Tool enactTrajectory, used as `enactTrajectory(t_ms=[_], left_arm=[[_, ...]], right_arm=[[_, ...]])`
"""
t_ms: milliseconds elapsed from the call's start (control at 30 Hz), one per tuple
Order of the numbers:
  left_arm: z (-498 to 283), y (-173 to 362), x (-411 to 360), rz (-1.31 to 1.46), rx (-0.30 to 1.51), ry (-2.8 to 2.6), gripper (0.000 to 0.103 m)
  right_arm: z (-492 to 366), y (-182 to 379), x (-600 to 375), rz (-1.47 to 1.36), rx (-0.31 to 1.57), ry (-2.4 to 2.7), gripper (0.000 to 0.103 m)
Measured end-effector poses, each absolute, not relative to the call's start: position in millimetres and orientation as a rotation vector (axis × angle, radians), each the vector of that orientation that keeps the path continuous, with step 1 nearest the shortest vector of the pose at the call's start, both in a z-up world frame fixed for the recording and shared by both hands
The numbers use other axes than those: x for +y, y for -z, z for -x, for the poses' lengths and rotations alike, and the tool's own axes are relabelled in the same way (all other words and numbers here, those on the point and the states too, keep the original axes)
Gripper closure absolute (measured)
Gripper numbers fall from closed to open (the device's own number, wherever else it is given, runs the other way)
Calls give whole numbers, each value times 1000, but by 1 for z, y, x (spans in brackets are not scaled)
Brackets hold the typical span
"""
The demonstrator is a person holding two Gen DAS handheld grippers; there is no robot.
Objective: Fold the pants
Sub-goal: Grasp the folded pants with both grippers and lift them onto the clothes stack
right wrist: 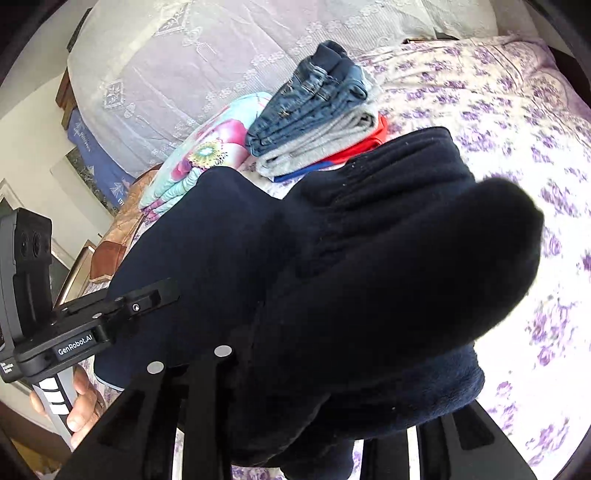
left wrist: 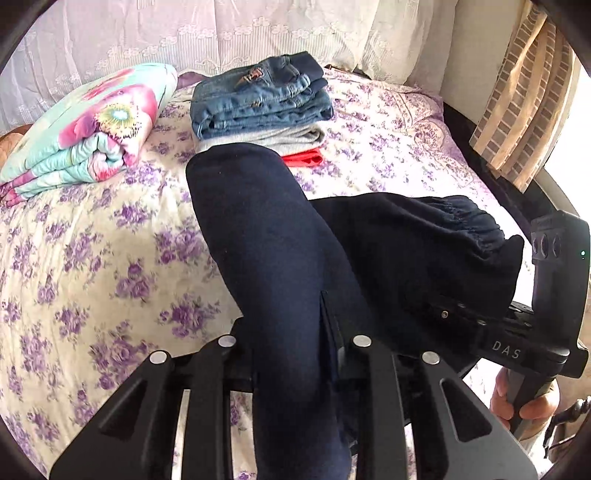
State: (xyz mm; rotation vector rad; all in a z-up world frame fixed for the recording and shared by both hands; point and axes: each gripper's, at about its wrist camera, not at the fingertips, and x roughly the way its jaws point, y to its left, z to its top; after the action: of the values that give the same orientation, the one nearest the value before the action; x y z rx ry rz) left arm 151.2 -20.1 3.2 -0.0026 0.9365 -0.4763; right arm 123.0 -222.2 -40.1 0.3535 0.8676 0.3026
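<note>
Dark navy fleece pants hang bunched above the bed, held up by both grippers. My left gripper is shut on the pants, and cloth drapes over its fingers. The elastic waistband runs right toward my right gripper, which is shut on that end. In the right wrist view the pants fill the middle and hide my right gripper's fingertips. My left gripper grips the cloth at the left.
A flowered bedsheet covers the bed. A stack of folded jeans and other clothes lies behind the pants. A folded floral blanket lies at the back left. Lace-covered pillows line the headboard. A curtain hangs at the right.
</note>
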Motion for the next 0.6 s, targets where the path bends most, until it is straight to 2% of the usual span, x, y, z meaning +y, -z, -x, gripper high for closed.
enactTrajectory(t_ms=[167,300,400,500,600], left_arm=[[-229,-48,-10,117,952,522,80],[-327,-103,-17,98,904,481,79],[-414,-135,-17,109,885,457,79],[-488,-132,-17,162,893,456,78],[-538,-72,-16,260,1022,485,78]], right_arm=[[-196,-23,-232,-261,828,-348,73],[-304,-97,-228,-193,744,-339,73],[-393,-129,-237,-233,710,-325,73],[-473,-123,-248,-258,734,-314,73],[-527,-70,-269,-345,887,-257,71]])
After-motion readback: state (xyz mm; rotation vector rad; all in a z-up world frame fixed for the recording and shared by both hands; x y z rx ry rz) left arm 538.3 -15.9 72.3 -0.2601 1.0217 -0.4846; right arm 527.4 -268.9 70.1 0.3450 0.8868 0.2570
